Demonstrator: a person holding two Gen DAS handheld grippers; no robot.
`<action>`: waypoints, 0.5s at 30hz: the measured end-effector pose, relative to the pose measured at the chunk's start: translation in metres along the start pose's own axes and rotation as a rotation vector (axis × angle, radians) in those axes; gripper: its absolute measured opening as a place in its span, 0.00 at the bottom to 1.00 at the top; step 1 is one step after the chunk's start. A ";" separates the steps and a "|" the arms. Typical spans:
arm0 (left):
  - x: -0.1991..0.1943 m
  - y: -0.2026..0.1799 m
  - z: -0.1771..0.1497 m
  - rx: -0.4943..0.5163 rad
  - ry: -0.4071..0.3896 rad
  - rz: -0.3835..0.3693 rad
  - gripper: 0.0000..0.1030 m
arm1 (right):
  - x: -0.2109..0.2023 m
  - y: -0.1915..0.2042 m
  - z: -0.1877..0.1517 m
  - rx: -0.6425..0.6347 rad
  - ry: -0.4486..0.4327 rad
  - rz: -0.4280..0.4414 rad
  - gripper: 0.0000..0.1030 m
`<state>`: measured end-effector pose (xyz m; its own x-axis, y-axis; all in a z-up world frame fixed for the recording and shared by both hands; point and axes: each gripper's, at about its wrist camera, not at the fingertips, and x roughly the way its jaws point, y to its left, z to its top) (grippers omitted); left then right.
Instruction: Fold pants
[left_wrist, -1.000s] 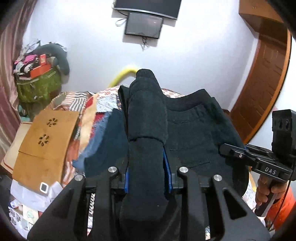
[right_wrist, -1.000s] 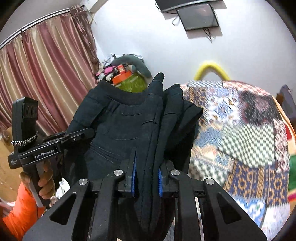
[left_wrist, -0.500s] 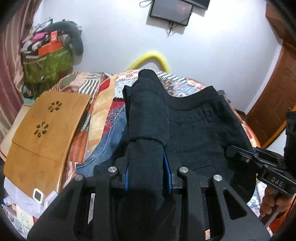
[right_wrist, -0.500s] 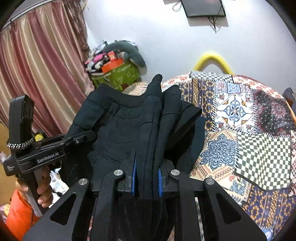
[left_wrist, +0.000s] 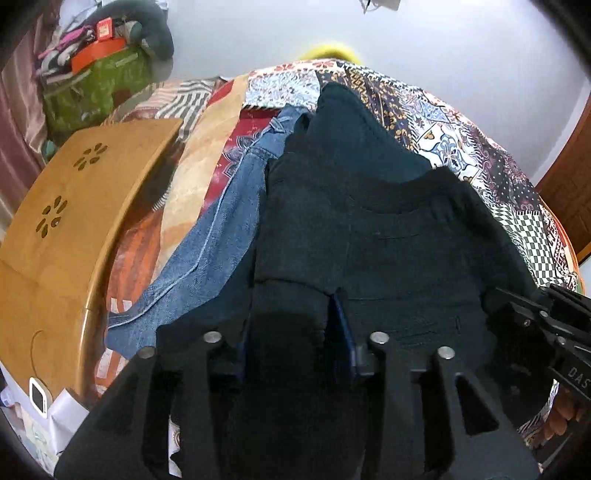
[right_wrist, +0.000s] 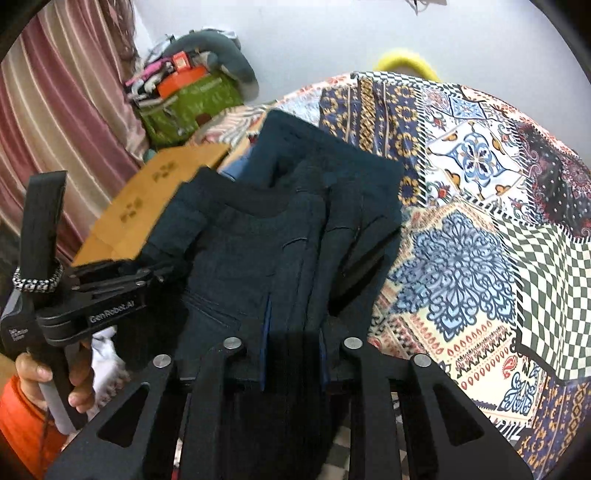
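Dark folded pants (left_wrist: 388, 240) lie spread on the patterned bedspread (right_wrist: 480, 221), waistband towards the far side. My left gripper (left_wrist: 295, 314) holds a thick fold of their left edge between its jaws, which are opening; a gap shows at the right blue pad. My right gripper (right_wrist: 293, 325) has the right edge of the pants (right_wrist: 258, 240) bunched between its blue pads, which are opening but still touch the cloth. Each gripper shows at the side of the other's view, held by a hand.
Blue jeans (left_wrist: 221, 236) lie under the pants' left side. A wooden lap table (left_wrist: 74, 206) sits at the bed's left edge. A green bag (left_wrist: 88, 85) with clutter stands by the curtain. A brown door (left_wrist: 576, 184) is at the right.
Both grippers came down and forward with the pants, which now rest flat on the bed over the jeans. Both pairs of jaws stand wider than before.
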<state>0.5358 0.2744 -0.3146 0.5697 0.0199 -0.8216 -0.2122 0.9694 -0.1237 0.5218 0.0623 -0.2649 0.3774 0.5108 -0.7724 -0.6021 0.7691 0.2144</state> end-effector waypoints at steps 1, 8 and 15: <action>-0.002 0.000 0.000 0.000 0.001 0.005 0.40 | -0.002 -0.001 -0.002 0.000 0.002 -0.005 0.25; -0.060 -0.008 -0.003 0.028 -0.047 0.043 0.40 | -0.047 0.000 -0.014 -0.016 -0.038 -0.014 0.27; -0.175 -0.039 -0.018 0.109 -0.225 0.058 0.41 | -0.153 0.023 -0.019 -0.063 -0.222 0.030 0.27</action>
<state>0.4299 0.2286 -0.1759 0.7239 0.1183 -0.6797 -0.1696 0.9855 -0.0090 0.4367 -0.0056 -0.1533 0.4997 0.6105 -0.6145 -0.6555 0.7302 0.1924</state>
